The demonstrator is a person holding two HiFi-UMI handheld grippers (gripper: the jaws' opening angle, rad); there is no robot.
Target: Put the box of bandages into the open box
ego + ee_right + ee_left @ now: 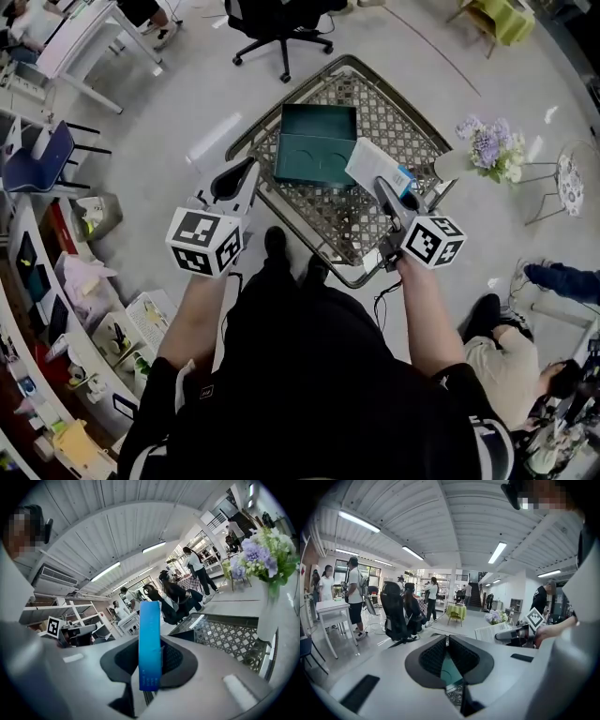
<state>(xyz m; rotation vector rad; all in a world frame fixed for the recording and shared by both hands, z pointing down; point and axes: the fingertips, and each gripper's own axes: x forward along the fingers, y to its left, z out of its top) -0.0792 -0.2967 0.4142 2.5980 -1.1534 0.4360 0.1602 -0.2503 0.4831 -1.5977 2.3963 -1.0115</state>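
Mid-carry: the right gripper (382, 186) pinches the flat blue-and-white bandage carton (373, 163) at three o'clock of the open dark-green box (315, 142). It probably needs swinging over and lowering next. The left gripper (246, 171) is pressed together, empty.

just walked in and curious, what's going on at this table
A person stands over the lattice table with a hand-held gripper in each hand. The right hand-held gripper grips the bandage box, holding it by the right edge of the open teal box, not in it yet. The left hand-held gripper is shut and empty.
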